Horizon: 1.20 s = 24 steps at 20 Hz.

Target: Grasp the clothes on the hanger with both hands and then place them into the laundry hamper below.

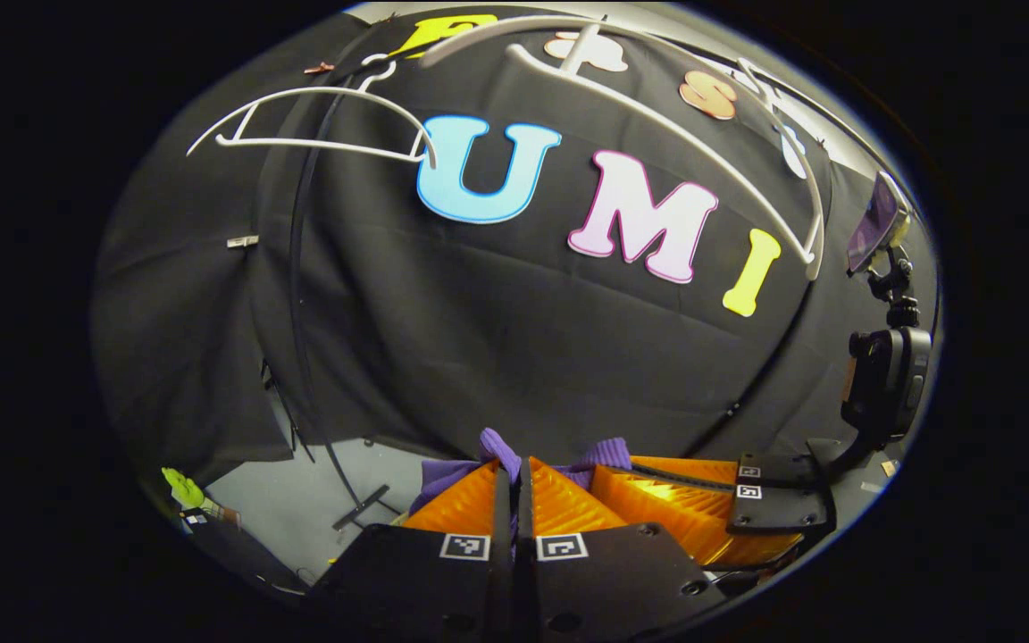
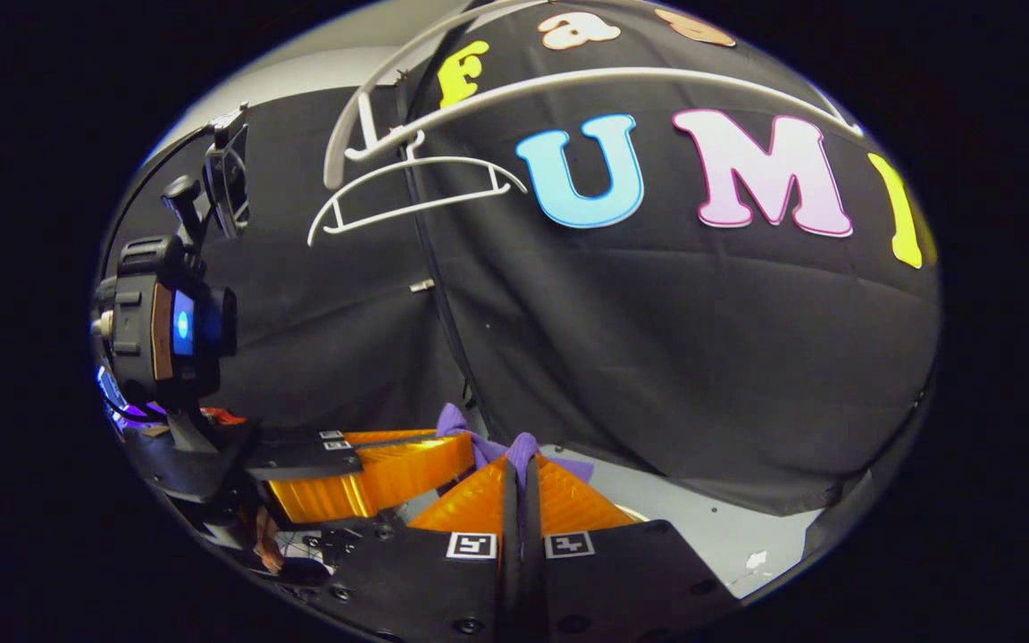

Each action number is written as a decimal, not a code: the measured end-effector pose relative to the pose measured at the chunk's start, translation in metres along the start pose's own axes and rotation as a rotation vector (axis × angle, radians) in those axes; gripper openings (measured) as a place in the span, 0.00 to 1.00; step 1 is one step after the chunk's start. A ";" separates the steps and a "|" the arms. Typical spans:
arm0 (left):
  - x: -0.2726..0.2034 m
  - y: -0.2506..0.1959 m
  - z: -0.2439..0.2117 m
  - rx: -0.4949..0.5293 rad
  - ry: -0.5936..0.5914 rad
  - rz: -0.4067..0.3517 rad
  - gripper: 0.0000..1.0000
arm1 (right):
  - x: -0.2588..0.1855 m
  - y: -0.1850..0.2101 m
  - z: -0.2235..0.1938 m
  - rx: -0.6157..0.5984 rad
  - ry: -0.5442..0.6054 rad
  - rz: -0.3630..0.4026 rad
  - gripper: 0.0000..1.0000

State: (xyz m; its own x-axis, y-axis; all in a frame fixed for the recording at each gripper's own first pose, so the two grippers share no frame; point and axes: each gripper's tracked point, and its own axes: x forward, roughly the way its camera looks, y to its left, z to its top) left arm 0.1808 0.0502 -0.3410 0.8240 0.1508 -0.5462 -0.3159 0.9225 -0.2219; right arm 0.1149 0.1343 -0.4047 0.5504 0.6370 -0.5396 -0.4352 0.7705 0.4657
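Black cloth wall behind bare white hangers (image 1: 318,134), each gripper (image 1: 514,473) (image 2: 522,473) pinched tight on purple clothes (image 1: 498,446).

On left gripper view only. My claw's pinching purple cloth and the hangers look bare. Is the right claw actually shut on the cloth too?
Observer: Yes. In the right gripper view, the right claw has both fingers pressed together, with the purple cloth bunched out between the tips.
Operator: Anything on the floor ahead of it?
Observer: The grey floor has one small white scrap, off to the right of that claw.
Operator: Any indicator on my unit?
Observer: A blue light glows on the housing behind the left claw.
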 end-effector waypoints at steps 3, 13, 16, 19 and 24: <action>0.006 0.013 -0.017 -0.009 0.057 0.030 0.05 | 0.002 -0.018 -0.026 0.011 0.082 -0.055 0.05; -0.004 0.016 -0.020 0.022 0.042 0.025 0.54 | -0.006 -0.019 -0.032 -0.016 0.080 -0.062 0.43; -0.010 0.009 -0.019 0.029 0.029 -0.002 0.47 | -0.011 -0.021 -0.029 -0.008 0.066 -0.071 0.51; -0.014 0.006 -0.015 0.037 0.009 -0.015 0.63 | -0.015 -0.024 -0.019 -0.016 0.037 -0.084 0.56; -0.022 -0.001 0.006 0.058 -0.059 -0.016 0.96 | -0.027 -0.035 0.003 -0.090 -0.041 -0.144 0.98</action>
State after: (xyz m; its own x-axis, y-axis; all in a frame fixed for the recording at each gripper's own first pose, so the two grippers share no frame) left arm 0.1659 0.0483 -0.3239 0.8555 0.1553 -0.4940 -0.2765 0.9436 -0.1822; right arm 0.1177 0.0899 -0.4046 0.6394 0.5200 -0.5663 -0.4107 0.8537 0.3201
